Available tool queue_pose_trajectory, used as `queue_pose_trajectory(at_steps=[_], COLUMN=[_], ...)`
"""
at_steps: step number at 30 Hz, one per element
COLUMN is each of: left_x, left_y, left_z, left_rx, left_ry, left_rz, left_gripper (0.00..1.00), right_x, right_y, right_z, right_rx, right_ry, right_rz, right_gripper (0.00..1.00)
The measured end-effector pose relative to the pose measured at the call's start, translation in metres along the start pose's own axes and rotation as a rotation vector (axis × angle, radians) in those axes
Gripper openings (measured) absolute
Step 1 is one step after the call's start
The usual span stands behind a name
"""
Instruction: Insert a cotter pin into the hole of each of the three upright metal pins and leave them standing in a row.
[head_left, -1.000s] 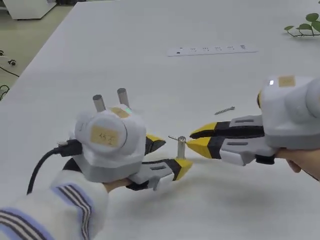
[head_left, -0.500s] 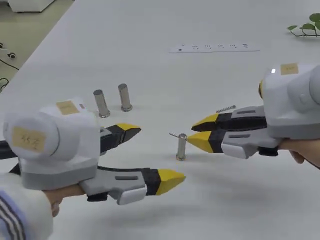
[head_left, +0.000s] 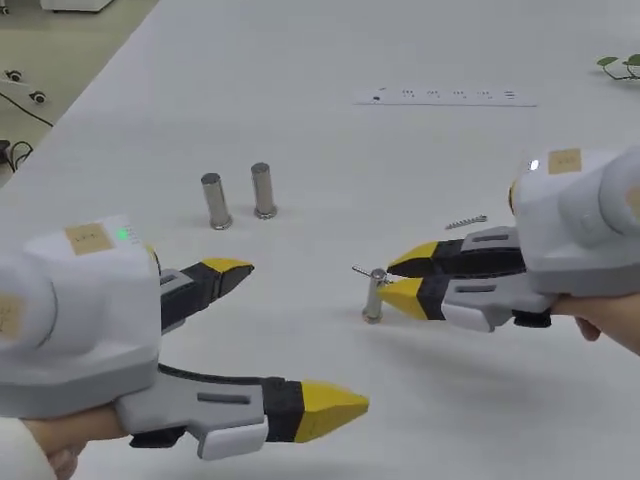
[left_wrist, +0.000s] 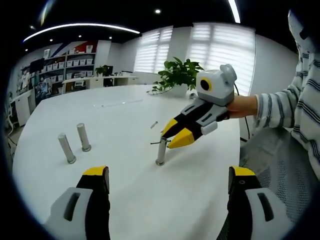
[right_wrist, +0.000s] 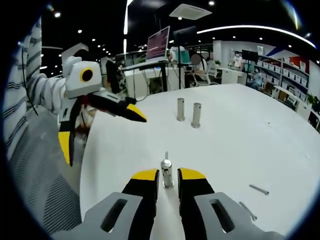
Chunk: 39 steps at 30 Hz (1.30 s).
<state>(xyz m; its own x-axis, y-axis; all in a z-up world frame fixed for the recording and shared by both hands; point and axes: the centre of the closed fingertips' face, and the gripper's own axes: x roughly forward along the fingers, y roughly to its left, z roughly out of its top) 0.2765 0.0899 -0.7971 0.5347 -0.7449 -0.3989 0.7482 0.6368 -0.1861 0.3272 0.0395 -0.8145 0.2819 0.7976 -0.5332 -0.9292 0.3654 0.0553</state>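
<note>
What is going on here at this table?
A person holds a gripper in each hand. The right gripper flanks the top of the near metal pin, from which a cotter pin sticks out; whether it grips is unclear. The left gripper hangs open nearby. Two other pins stand upright.

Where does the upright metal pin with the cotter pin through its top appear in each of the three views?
Head view: the metal pin stands right of centre, at the tips of the right hand-held gripper.
Left gripper view: near the centre, just below that gripper's yellow tips.
Right gripper view: low centre, between this view's own jaws.
Shared landmark: the two bare pins standing side by side, also in both gripper views.
</note>
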Motion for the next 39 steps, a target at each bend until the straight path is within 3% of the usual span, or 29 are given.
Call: queue_pose_trajectory(at_steps=[12,27,29,35,39], left_x=[-0.01,-0.019,-0.022,-0.028,-0.032], left_y=[0.002,0.006,0.008,0.013,0.015], left_z=[-0.013,-0.01,-0.009,-0.011,-0.008], left_rx=[0.007,-0.032,-0.042,-0.049,-0.058], left_ry=[0.047,0.015,0.007,0.0,-0.012], left_rz=[0.034,0.053,0.062,0.087,0.1], left_gripper=[0.99,0.98,0.97,0.97,0.98], right_x=[0.007,0.012,0.013,0.021,0.03], right_y=[0.001,-0.003,-0.005,-0.004,-0.001], right_z=[-0.001,0.002,0.004,0.008,0.017], right_rx=[-0.006,0.025,-0.002,-0.067,-0.104], right_ry=[0.009,-0.023,-0.015,0.017,0.008], right_rz=[0.02,0.03,0.035,0.085,0.143], right_gripper=[0.16,0.11,0.11,0.1,0.1])
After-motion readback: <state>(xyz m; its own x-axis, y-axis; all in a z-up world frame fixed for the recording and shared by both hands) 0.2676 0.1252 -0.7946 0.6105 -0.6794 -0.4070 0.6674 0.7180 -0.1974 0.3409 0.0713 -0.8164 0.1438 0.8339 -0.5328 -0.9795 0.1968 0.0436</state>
